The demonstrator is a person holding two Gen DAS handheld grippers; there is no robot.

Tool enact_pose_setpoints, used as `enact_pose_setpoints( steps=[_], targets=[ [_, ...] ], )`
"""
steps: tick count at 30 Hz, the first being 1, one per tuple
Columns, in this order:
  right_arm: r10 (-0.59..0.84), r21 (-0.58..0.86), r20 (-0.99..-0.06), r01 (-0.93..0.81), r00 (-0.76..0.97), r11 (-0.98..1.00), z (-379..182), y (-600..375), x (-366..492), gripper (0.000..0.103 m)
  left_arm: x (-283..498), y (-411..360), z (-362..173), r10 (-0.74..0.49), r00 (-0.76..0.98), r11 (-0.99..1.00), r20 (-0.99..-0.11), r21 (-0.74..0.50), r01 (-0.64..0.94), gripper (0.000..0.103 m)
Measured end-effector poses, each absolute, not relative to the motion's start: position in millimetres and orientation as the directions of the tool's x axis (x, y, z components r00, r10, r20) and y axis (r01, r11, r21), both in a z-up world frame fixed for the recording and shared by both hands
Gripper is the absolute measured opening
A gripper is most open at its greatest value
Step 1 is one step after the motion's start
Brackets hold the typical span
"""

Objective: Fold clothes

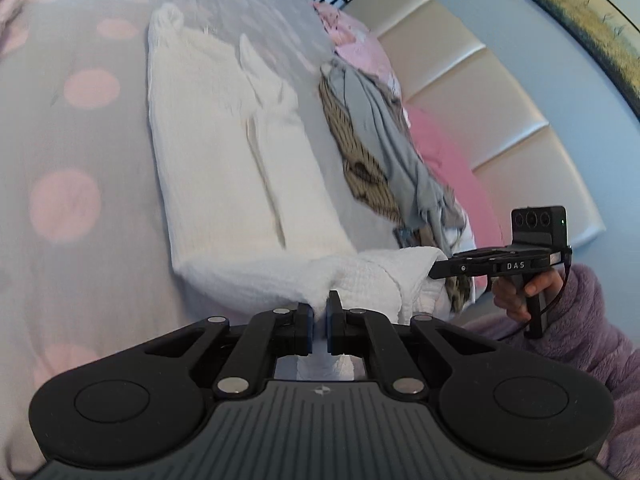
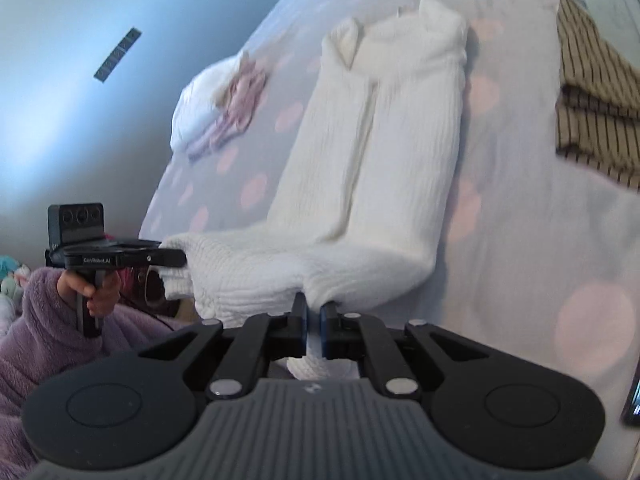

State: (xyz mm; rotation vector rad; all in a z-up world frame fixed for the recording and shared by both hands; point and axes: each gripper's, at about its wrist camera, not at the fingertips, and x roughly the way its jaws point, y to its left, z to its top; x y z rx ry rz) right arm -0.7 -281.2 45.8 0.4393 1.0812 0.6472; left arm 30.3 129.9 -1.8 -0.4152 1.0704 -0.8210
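Observation:
A white ribbed garment (image 1: 224, 152) lies lengthwise on the bed, both sides folded in to the middle; it also shows in the right wrist view (image 2: 384, 160). Its near hem is lifted off the bed. My left gripper (image 1: 319, 308) is shut on one corner of the hem. My right gripper (image 2: 314, 308) is shut on the other corner. Each gripper shows in the other's view, the right (image 1: 434, 273) and the left (image 2: 185, 259), both level at the raised hem.
The bed has a grey cover with pink dots (image 1: 80, 88). A pile of grey and striped clothes (image 1: 376, 136) lies beside the garment, by pink pillows (image 1: 444, 152) and a cream headboard (image 1: 492, 92). A white and pink pile (image 2: 224, 104) lies on the other side.

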Motion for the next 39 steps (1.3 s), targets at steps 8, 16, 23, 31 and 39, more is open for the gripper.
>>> enact_pose_setpoints(
  steps=[8, 16, 23, 31, 39],
  targets=[
    [0.616, 0.562, -0.679, -0.256, 0.4, 0.786, 59, -276, 80, 0.007, 114, 117, 13, -0.712, 0.295, 0.696, -0.637, -0.586, 0.415, 0.004],
    [0.558, 0.547, -0.724, -0.155, 0.405, 0.822, 22, -276, 162, 0.007, 195, 108, -35, -0.67, 0.307, 0.741, -0.676, -0.584, 0.331, 0.004],
    [0.518, 0.524, -0.781, -0.083, 0.349, 0.847, -21, -265, 199, 0.007, 228, 102, -80, -0.62, 0.276, 0.784, -0.734, -0.566, 0.256, 0.004],
    [0.462, 0.466, -0.818, -0.075, 0.342, 0.882, -23, -253, 202, 0.013, 227, 94, -78, -0.569, 0.282, 0.821, -0.772, -0.513, 0.252, 0.005],
    [0.343, 0.295, -0.818, -0.177, 0.461, 0.939, 28, -240, 163, 0.05, 183, 78, -29, -0.511, 0.384, 0.849, -0.769, -0.381, 0.366, 0.041]
  ],
)
